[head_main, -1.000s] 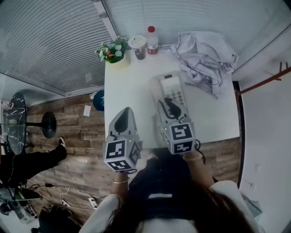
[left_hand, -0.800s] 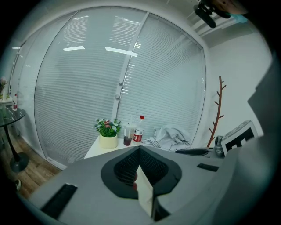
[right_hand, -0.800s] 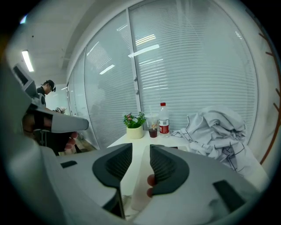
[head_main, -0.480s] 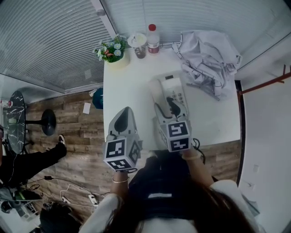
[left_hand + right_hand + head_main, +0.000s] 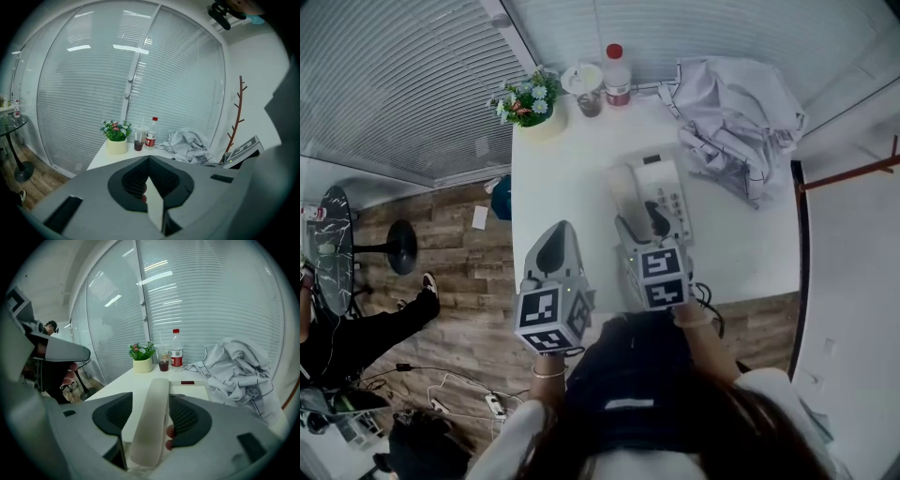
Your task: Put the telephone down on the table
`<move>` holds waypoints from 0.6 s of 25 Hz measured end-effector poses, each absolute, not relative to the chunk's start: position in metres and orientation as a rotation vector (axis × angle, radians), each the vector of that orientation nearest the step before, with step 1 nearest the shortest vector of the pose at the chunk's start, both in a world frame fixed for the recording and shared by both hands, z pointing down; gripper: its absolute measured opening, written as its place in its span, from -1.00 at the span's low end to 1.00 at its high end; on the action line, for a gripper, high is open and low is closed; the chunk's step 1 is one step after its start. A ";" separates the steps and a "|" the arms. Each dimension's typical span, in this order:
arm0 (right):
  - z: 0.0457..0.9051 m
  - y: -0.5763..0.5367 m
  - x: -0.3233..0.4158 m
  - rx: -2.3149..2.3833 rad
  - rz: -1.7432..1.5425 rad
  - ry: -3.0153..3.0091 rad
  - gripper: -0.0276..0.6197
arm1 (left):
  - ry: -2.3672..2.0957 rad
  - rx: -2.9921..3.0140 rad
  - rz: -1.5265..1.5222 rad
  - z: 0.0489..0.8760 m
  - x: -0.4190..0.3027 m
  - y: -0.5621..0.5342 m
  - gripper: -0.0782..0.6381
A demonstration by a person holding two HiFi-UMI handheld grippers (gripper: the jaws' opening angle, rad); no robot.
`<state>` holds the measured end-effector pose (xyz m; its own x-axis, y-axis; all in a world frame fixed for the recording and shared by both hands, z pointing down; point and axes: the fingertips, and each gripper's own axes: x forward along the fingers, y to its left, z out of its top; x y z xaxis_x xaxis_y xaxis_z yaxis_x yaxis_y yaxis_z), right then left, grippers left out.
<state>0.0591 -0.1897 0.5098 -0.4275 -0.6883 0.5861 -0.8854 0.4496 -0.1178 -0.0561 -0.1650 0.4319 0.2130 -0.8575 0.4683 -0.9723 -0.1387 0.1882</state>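
Observation:
A white desk telephone (image 5: 664,190) rests on the white table (image 5: 562,178), its handset (image 5: 625,192) lying along the left side of the base. My right gripper (image 5: 643,227) is at the handset's near end. In the right gripper view the handset (image 5: 151,427) runs between the jaws, which are opening; there is a gap at the left pad (image 5: 110,416), and the phone's base (image 5: 192,391) lies beyond. My left gripper (image 5: 554,247) hovers at the table's front left edge, shut and holding nothing (image 5: 149,160).
At the table's far end stand a potted plant (image 5: 528,105), a cup of dark drink (image 5: 586,94) and a red-capped bottle (image 5: 617,80). A crumpled white cloth (image 5: 736,122) covers the far right corner. A person's legs (image 5: 366,333) lie on the wooden floor at left.
The right gripper's jaws have spread apart around the handset, and the gripper has drawn slightly back toward me. The left gripper has stayed where it was.

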 end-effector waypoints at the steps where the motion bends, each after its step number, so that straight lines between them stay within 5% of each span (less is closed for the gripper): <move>1: 0.513 -0.190 0.059 1.315 0.579 -2.240 -0.13 | -1.694 2.045 0.348 0.434 -0.056 -0.166 -0.78; 15: 0.550 -0.193 0.053 1.198 0.620 -2.163 -0.02 | -1.726 1.984 0.377 0.445 -0.056 -0.171 -0.78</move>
<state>0.0530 -0.1928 0.5497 -0.4257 -0.5939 0.6827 -0.8655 0.4875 -0.1156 -0.0561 -0.1714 0.4451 0.1668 -0.8481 0.5029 -0.9806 -0.0895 0.1744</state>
